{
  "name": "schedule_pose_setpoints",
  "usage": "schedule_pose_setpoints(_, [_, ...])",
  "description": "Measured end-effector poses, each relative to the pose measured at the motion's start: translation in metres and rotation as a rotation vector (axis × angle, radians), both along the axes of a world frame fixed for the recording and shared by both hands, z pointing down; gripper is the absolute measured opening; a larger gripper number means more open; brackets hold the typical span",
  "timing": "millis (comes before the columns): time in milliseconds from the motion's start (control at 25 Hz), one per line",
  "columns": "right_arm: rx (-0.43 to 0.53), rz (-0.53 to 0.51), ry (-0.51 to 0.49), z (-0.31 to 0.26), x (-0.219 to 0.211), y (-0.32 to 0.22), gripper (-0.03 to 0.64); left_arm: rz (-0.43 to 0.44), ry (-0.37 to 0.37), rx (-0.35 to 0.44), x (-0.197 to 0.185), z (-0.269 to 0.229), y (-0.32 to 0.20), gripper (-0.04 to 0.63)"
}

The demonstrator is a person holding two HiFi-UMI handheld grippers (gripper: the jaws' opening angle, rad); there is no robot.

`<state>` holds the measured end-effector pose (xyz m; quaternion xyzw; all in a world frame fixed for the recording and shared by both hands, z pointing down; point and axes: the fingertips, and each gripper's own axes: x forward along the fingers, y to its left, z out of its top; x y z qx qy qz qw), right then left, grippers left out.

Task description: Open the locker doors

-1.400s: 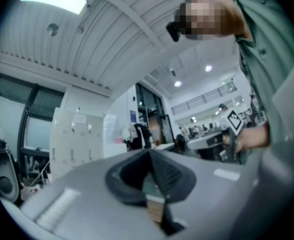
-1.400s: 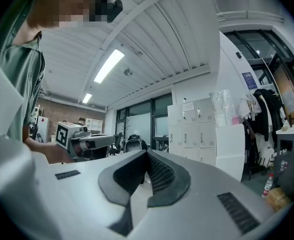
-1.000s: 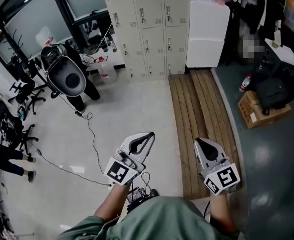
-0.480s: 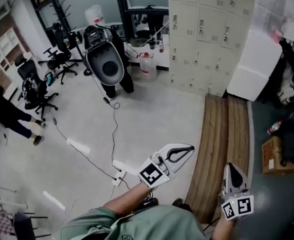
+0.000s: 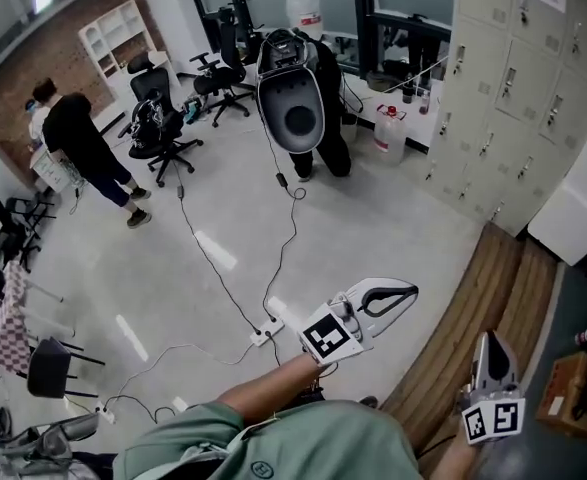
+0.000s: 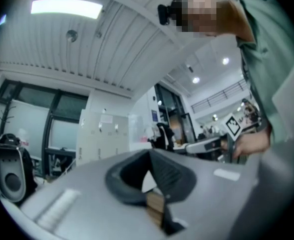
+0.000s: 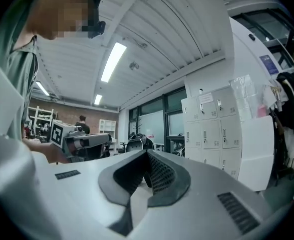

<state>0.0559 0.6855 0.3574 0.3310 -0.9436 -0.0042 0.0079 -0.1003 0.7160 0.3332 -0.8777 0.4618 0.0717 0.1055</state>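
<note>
The beige lockers (image 5: 518, 88) stand along the wall at the head view's upper right, all doors closed, well beyond both grippers. My left gripper (image 5: 411, 290) hovers over the floor at lower centre, shut and empty, its tip towards the lockers. My right gripper (image 5: 489, 338) is low at the lower right above the wooden boards, also shut with nothing in it. In the left gripper view the left gripper's tips (image 6: 150, 152) meet, with the lockers (image 6: 99, 136) far behind. The right gripper view shows the right gripper's tips (image 7: 147, 152) together and the lockers (image 7: 214, 129) at the right.
A black-and-white pod-shaped machine (image 5: 293, 98) stands left of the lockers, a water jug (image 5: 388, 133) beside it. Cables and a power strip (image 5: 265, 336) cross the floor. Office chairs (image 5: 163, 118) and a person (image 5: 83, 138) are at the left. A cardboard box (image 5: 573, 393) sits beyond the boards (image 5: 483, 298).
The head view has swung left: the lockers slid from top centre to the upper right. Both grippers shifted right and lower in the view. Both stay shut.
</note>
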Motion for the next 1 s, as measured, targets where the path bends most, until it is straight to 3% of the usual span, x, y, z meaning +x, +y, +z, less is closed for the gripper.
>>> schedule_pose_setpoints(360, [-0.009,-0.042,-0.010,-0.001,0.011,-0.037,0.003,-0.045,0.010,-0.014,0.010,-0.008,-0.039,0.000])
schedule_pose_setpoints(760, [-0.023,0.082,0.011,0.007,0.028,-0.099,0.003,0.072,-0.015,-0.021,0.021,0.001,-0.124,0.000])
schedule_pose_setpoints(1000, [-0.011,0.153,0.031,0.004,0.006,-0.139,0.002,0.152,-0.003,-0.003,0.000,-0.003,-0.170,0.000])
